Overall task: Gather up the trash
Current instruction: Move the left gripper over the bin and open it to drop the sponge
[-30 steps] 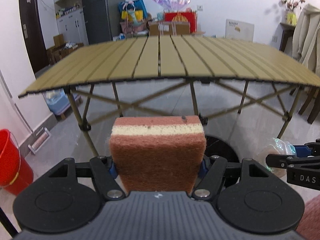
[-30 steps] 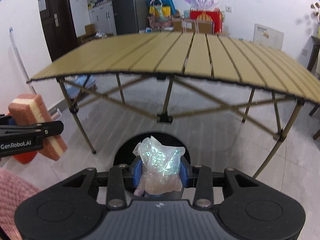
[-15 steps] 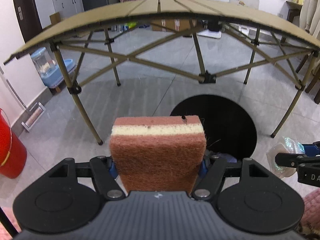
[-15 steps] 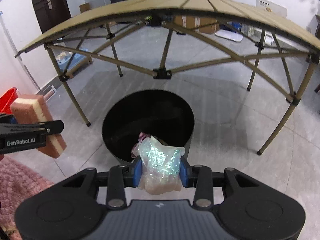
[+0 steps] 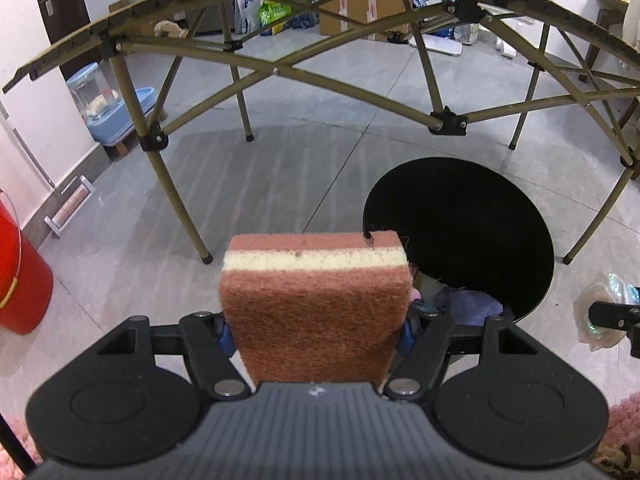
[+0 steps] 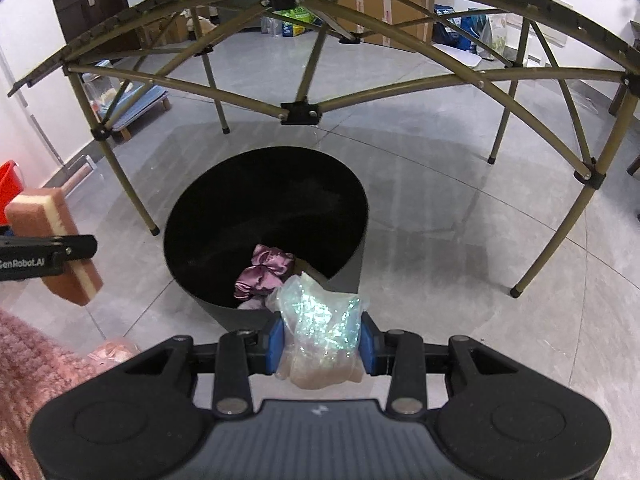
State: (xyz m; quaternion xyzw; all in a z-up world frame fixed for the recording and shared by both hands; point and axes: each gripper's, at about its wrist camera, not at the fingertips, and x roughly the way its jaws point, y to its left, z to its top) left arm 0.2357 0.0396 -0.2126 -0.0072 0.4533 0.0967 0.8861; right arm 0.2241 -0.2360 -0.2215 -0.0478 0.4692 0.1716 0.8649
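A brown-and-cream sponge [image 5: 316,304] sits pinched between the blue pads of the left hand-held gripper [image 5: 316,332], held above the grey tiled floor [image 5: 280,184] just to the left of a round black bin [image 5: 460,232]. A crumpled, shimmery plastic wrapper [image 6: 320,336] is pinched in the right hand-held gripper [image 6: 320,344], right at the near rim of the same bin. Inside the bin lie a purple satin scrunchie [image 6: 266,270] and other bits that are too dark to make out. Beyond the bin stands a folding table with crossed olive metal legs [image 6: 300,112], seen from below its tabletop. A red bucket [image 5: 20,280] stands at the far left by the wall, and a pink fuzzy sleeve [image 6: 28,368] shows at the lower left edge.
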